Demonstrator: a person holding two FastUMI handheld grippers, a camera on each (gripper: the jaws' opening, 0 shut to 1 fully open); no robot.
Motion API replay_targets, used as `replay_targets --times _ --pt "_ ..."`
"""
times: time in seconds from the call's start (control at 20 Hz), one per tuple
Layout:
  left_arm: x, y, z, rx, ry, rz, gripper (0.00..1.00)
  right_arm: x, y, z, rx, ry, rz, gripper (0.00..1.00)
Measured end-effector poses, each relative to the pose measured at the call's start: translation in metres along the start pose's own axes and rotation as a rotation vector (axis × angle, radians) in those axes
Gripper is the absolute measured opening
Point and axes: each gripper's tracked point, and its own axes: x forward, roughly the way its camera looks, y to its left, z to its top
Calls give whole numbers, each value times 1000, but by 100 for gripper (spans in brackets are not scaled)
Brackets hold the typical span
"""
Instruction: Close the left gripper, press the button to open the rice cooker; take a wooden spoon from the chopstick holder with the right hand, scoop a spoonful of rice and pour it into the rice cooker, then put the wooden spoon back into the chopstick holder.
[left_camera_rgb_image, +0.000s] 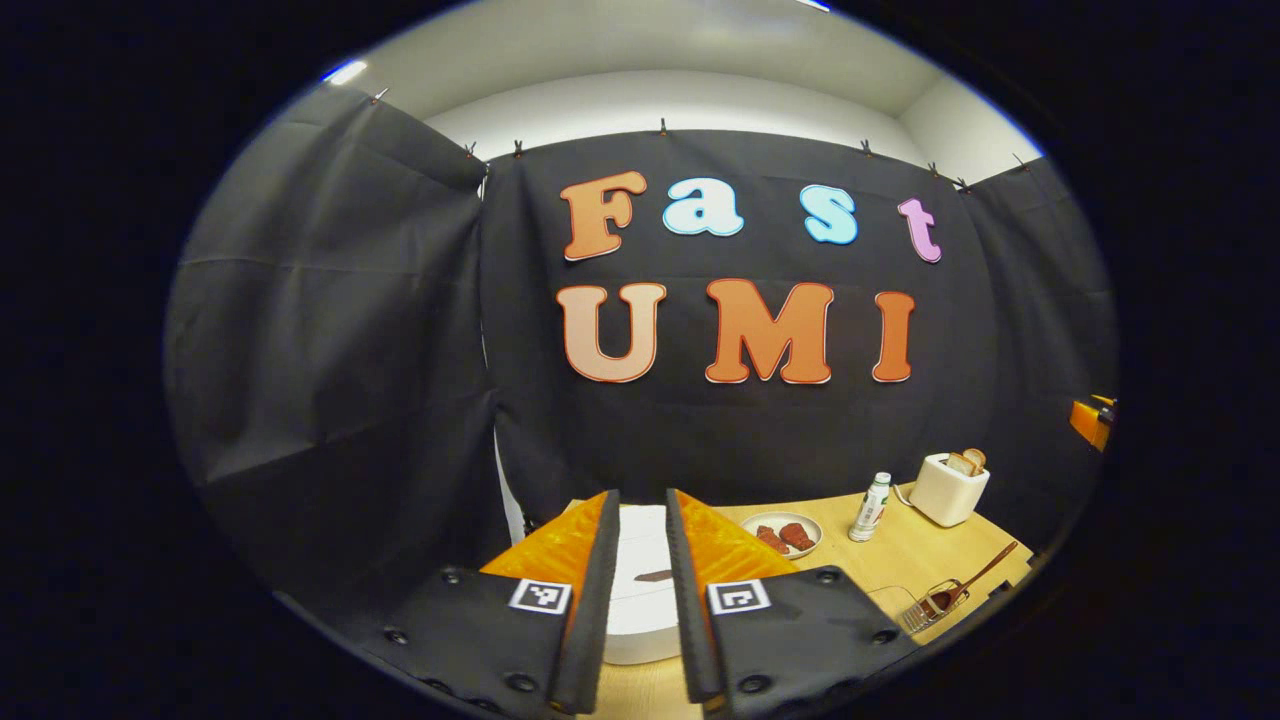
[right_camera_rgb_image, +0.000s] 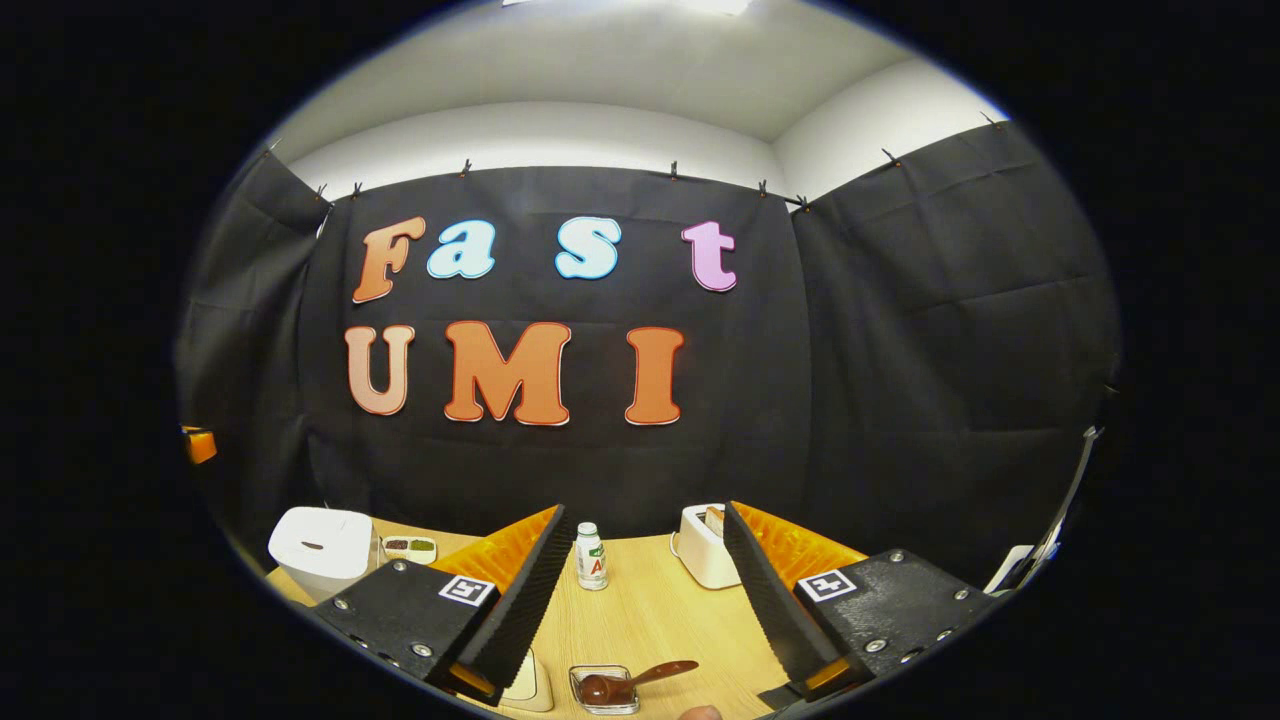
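Observation:
The white rice cooker (left_camera_rgb_image: 640, 600) stands with its lid down straight ahead of my left gripper (left_camera_rgb_image: 641, 496), seen through the narrow gap between the fingers; the jaws are open only a little and hold nothing. In the right gripper view the cooker (right_camera_rgb_image: 320, 545) sits at the far left of the wooden table. The wooden spoon (right_camera_rgb_image: 640, 678) lies with its bowl in the small chopstick holder (right_camera_rgb_image: 603, 692), just below and ahead of my right gripper (right_camera_rgb_image: 645, 510), which stands wide open and empty. From the left gripper view the spoon (left_camera_rgb_image: 985, 565) and holder (left_camera_rgb_image: 930, 608) lie far right.
A plate of red-brown food (left_camera_rgb_image: 782, 535), a small bottle (left_camera_rgb_image: 872, 508) and a toaster with bread (left_camera_rgb_image: 948, 488) stand along the back of the table. A small dish (right_camera_rgb_image: 408, 547) sits beside the cooker. A pale container (right_camera_rgb_image: 525, 685) is partly hidden by a finger.

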Motion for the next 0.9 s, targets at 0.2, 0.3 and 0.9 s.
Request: replay_targets --times 0.2,0.3,0.9 --pt "2 3 4 -2 -2 4 9 -1 -1 -3 -30 10 1 95" --pt "8 -6 2 -18 -1 -33 5 0 0 -4 -27 13 2 95" --pt "64 -11 -31 -68 179 -67 5 -2 -11 -20 -24 54 -17 95"
